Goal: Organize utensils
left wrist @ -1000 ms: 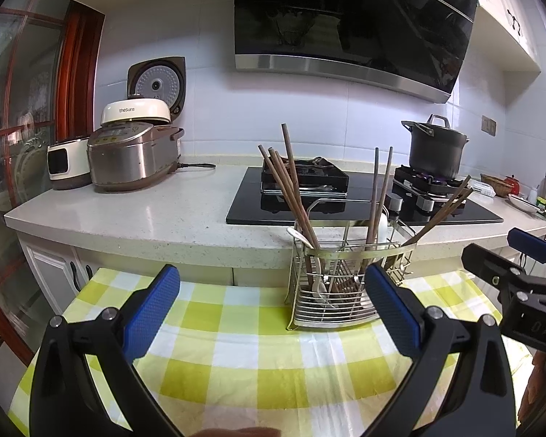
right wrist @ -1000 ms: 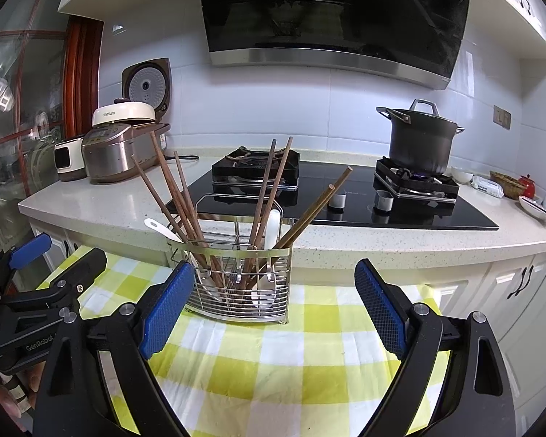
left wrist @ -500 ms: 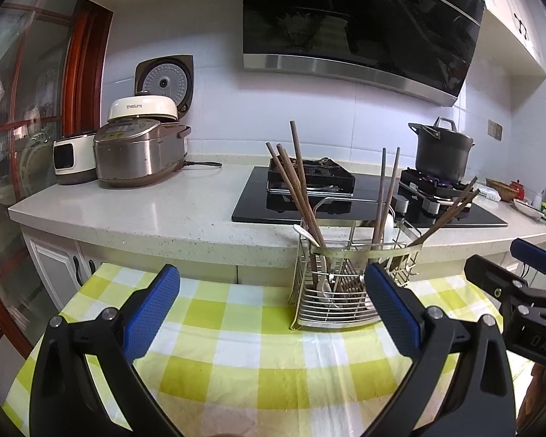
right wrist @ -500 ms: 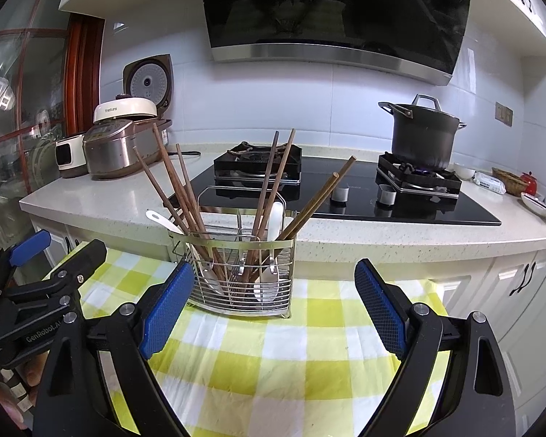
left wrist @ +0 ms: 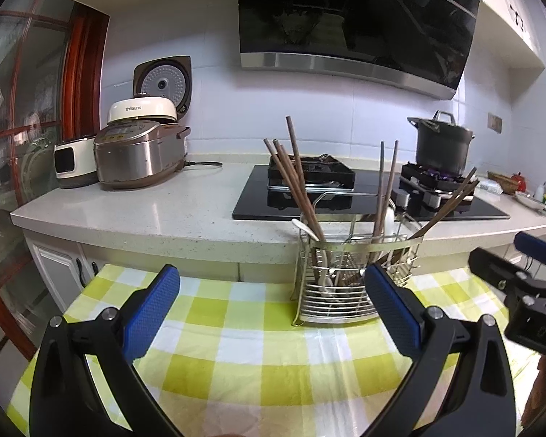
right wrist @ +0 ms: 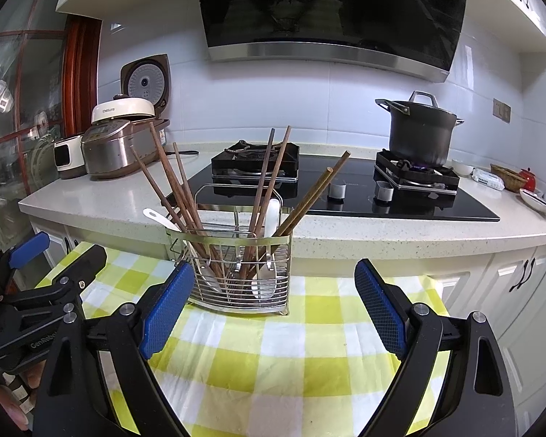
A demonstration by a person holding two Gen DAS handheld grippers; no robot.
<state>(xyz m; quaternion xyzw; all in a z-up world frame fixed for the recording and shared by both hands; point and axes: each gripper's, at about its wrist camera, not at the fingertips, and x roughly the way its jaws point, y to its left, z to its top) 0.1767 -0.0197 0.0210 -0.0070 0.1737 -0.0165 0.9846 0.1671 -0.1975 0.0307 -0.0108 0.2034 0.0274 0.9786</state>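
Note:
A wire utensil rack (left wrist: 338, 291) (right wrist: 236, 276) stands on the yellow checked tablecloth (left wrist: 244, 349) (right wrist: 273, 357) near its far edge. Several brown chopsticks (left wrist: 295, 182) (right wrist: 171, 189) and white spoons (left wrist: 304, 228) (right wrist: 272, 215) stick out of it. My left gripper (left wrist: 271, 295) is open and empty, with the rack beyond its right fingertip. My right gripper (right wrist: 275, 291) is open and empty too, and the rack sits just behind its left fingertip. Each gripper also shows at the side of the other's view, the right gripper (left wrist: 509, 273) and the left gripper (right wrist: 54, 258).
Behind the table runs a white counter (left wrist: 145, 215) with rice cookers (left wrist: 138, 153) (right wrist: 116, 142), a black gas hob (left wrist: 345, 196) (right wrist: 345, 196) and a dark pot (left wrist: 444, 145) (right wrist: 418, 131) on a lit burner. White cabinet doors (right wrist: 509, 276) are at the right.
Both grippers have pulled back and risen slightly, so the rack sits a little lower and farther in each view. Both stay open and empty.

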